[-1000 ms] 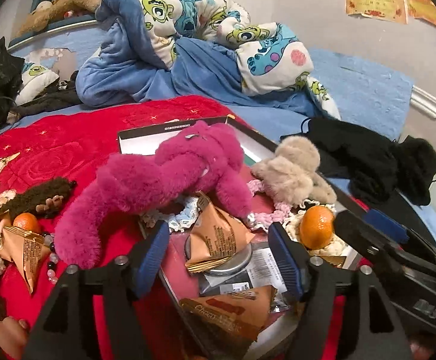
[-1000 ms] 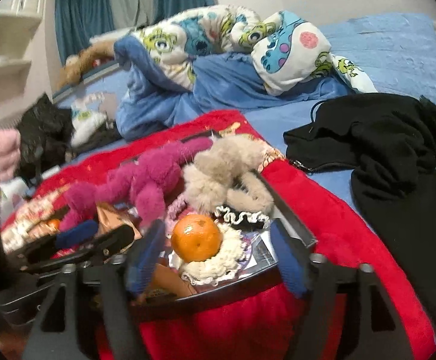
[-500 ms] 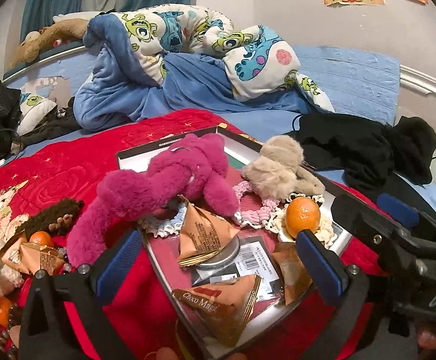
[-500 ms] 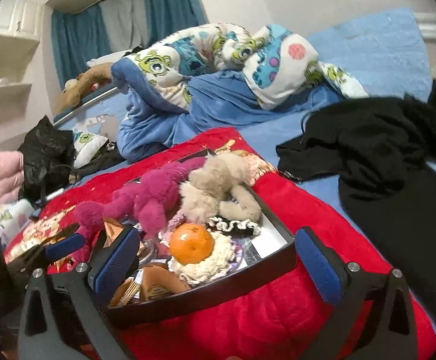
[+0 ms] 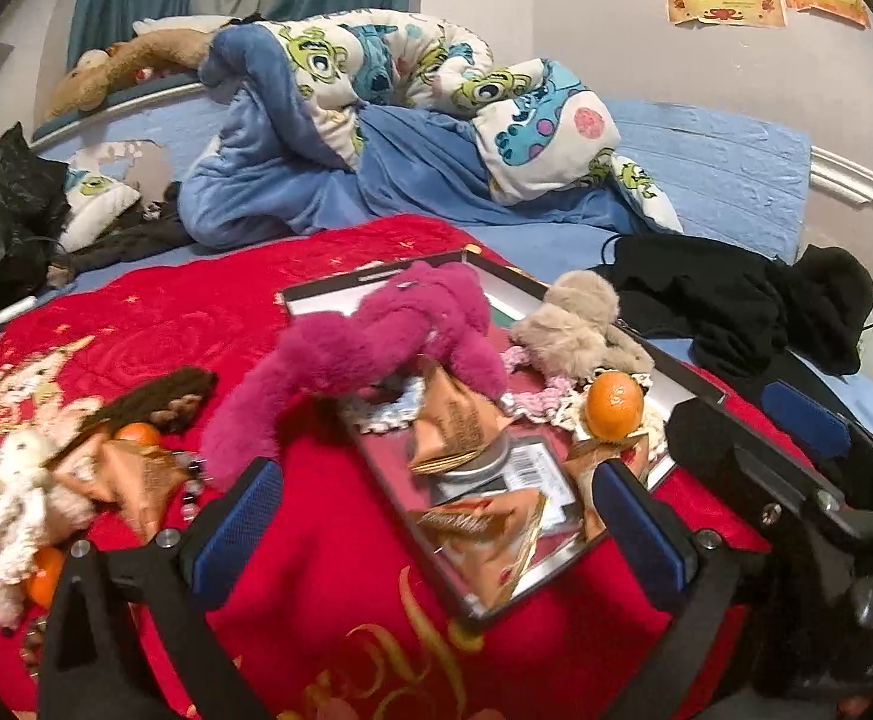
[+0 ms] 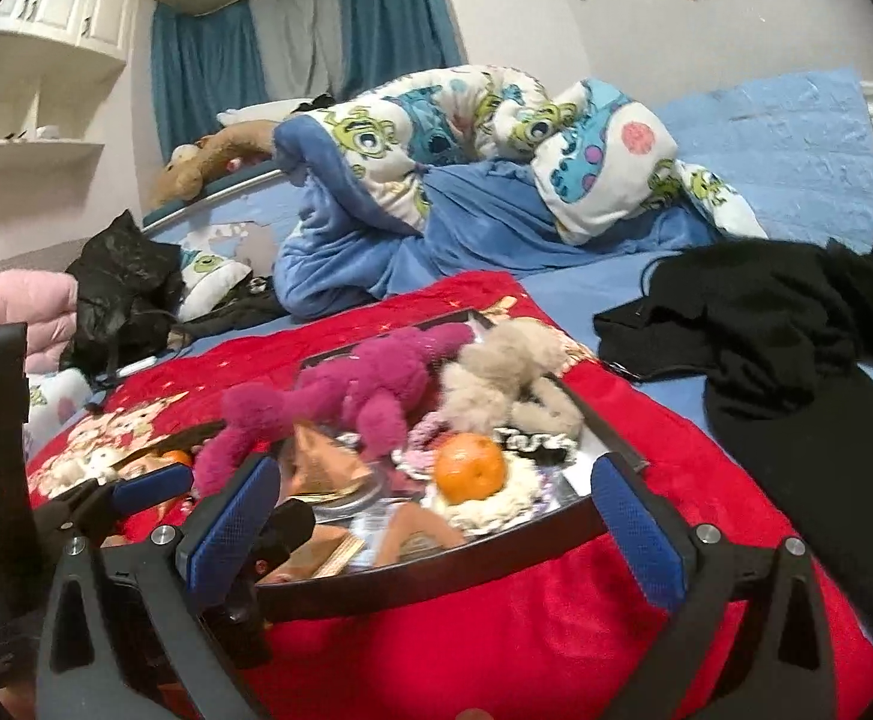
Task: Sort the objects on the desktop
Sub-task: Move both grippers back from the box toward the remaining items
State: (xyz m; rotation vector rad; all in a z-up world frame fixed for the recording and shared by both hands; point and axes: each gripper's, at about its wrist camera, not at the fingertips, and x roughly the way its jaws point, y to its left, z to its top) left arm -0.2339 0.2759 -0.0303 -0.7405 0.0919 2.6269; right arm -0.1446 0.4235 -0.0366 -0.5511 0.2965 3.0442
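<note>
Fingers on both grippers are spread as wide as they go right now, nothing between them — a second ago they were noticeably narrower and sitting closer in over the tray. The left gripper (image 5: pixel 436 531) has backed off so the whole near corner of the tray (image 5: pixel 562 567) shows between its blue pads, and the right gripper (image 6: pixel 436 525) has done the same, framing the tray's (image 6: pixel 436 570) near rim from its side. Neither one is touching anything. So my read is both just let go and pulled back, meaning whatever went in last is now parked. The tray sits on the red blanket (image 5: pixel 328 588) on the bed, and it's pretty loaded: magenta plush (image 5: pixel 376 348) half draped over the left edge, beige plush (image 5: pixel 580 324) at the far right, an orange (image 5: pixel 614 405) on a crocheted piece, plus a couple of snack packets (image 5: pixel 484 531) near the front. Still plenty left out on the blanket to the left though — another orange (image 5: pixel 136 433), packets, a white fluffy toy (image 5: pixel 10 480). I'd guess the sort is maybe halfway, and that left pile is next.
</note>
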